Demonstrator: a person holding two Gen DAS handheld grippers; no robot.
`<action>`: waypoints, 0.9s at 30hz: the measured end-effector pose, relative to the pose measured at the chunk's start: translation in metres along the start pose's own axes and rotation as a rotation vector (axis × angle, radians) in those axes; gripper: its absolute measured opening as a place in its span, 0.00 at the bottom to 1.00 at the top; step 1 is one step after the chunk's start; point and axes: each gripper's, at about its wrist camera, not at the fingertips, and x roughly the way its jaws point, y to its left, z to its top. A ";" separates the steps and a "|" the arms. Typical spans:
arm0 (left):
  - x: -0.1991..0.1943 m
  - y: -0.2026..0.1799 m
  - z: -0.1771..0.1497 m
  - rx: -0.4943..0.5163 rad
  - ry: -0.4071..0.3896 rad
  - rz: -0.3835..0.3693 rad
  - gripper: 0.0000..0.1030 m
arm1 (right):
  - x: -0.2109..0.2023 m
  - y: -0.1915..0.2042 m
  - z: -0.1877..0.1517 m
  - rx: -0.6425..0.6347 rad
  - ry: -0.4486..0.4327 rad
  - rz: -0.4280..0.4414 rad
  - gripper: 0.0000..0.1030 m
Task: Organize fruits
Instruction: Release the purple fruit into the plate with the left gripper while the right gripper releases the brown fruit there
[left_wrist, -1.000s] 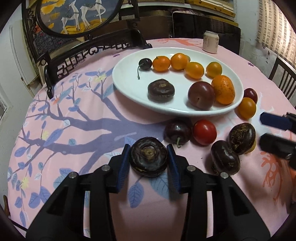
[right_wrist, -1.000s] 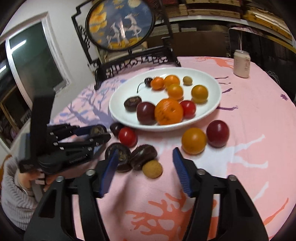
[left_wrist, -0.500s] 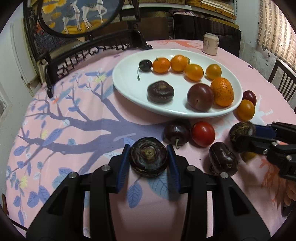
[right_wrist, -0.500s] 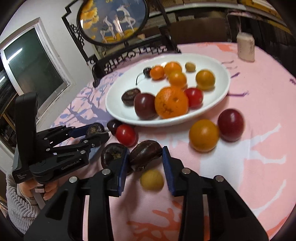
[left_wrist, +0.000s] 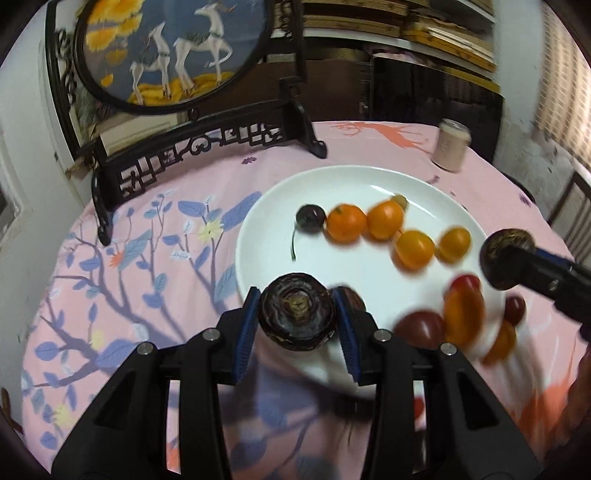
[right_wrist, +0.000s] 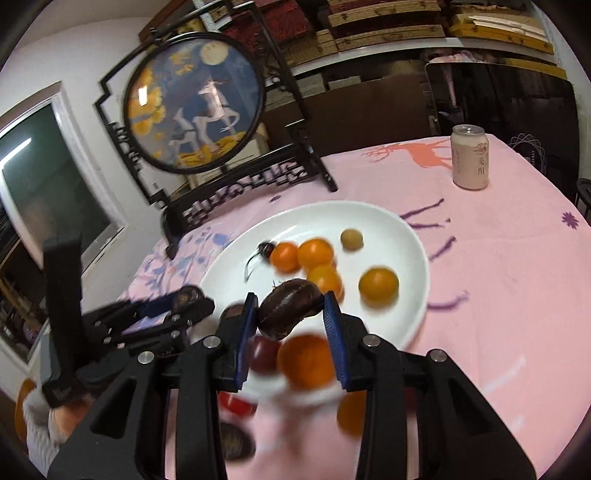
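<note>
My left gripper (left_wrist: 297, 306) holds a dark brown water chestnut (left_wrist: 295, 317) lifted over the near rim of the white plate (left_wrist: 273, 254); its jaws are opening slightly, the blue pads still touching the fruit. My right gripper (right_wrist: 290, 314) is shut on a second dark water chestnut (right_wrist: 288, 306), held tilted above the plate (right_wrist: 399, 236). In the left wrist view that right gripper (left_wrist: 517, 266) comes in from the right edge with its fruit (left_wrist: 504, 258). The plate carries several oranges (left_wrist: 345, 223), a cherry (left_wrist: 311, 218) and a plum (left_wrist: 421, 326), partly blurred.
A pale drink can (right_wrist: 470, 157) stands at the table's far right. A dark carved stand with a round deer picture (left_wrist: 173, 48) occupies the far left. Blurred loose fruits (left_wrist: 500, 341) lie on the pink cloth by the plate's near right rim. A person's grey sleeve (right_wrist: 38, 432) shows lower left.
Both grippers rose from the cloth and moved toward the plate, each carrying a water chestnut. The right gripper shut on its fruit during this second.
</note>
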 end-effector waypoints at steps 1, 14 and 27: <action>0.004 0.002 0.001 -0.030 -0.008 -0.014 0.45 | 0.005 -0.003 0.001 0.011 -0.015 0.004 0.39; -0.027 0.003 -0.028 0.046 -0.065 0.008 0.76 | -0.022 -0.020 -0.025 0.064 -0.002 0.022 0.60; -0.071 -0.054 -0.090 0.258 -0.102 -0.089 0.87 | -0.061 -0.029 -0.047 0.098 -0.037 -0.013 0.72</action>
